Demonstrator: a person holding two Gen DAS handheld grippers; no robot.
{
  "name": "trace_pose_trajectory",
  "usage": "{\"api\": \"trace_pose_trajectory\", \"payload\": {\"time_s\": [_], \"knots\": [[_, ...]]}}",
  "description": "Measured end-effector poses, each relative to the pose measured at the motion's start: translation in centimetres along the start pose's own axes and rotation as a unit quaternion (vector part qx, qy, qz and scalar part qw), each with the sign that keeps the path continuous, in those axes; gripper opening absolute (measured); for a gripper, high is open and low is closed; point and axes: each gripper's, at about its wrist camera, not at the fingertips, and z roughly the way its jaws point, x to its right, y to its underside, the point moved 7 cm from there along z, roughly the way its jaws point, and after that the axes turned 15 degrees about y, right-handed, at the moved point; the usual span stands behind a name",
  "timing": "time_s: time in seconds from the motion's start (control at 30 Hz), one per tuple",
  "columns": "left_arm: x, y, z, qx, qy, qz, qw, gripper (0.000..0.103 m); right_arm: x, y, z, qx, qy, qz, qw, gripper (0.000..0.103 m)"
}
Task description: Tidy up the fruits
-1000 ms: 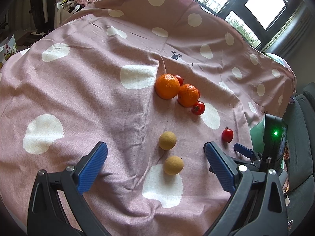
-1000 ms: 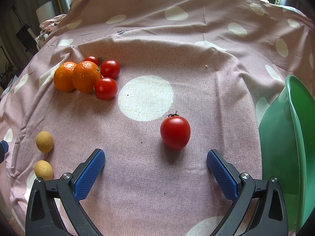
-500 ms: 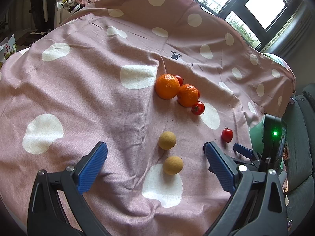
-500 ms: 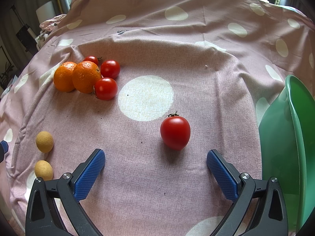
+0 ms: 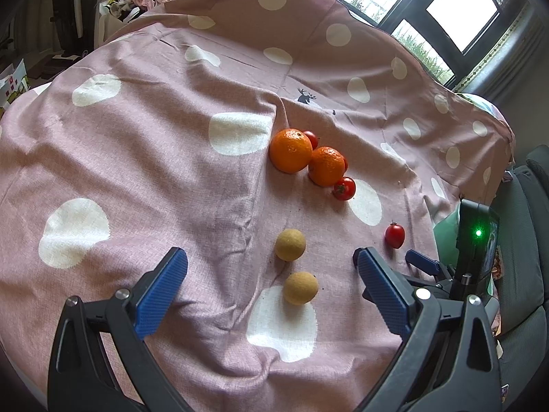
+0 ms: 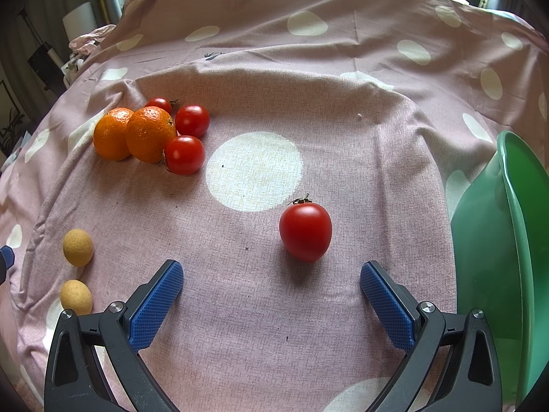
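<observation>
No readable text, label, brand or number anywhere in either view. Only mark: small dark reindeer-shaped print on pink polka-dot cloth [image 5: 144, 158], no lettering legible beside it. Green indicator light on right gripper's body showed no characters.

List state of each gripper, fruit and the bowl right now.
left gripper: open, empty
right gripper: open, empty
lone tomato: on the cloth, ungrasped
two oranges: touching, three tomatoes against them
two tan round fruits: apart, on the cloth
green bowl: contents not visible
</observation>
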Motion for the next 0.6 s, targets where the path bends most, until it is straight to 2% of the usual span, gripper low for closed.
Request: {"api": "trace_pose_trajectory", "payload": {"time_s": [0.6], "knots": [[0.30,0.11,-0.14,0.001,0.001,-0.001,1.0000,0.100,0.02,-0.02,-0.02,0.000,0.000,0.000,1.000,0.102]]}}
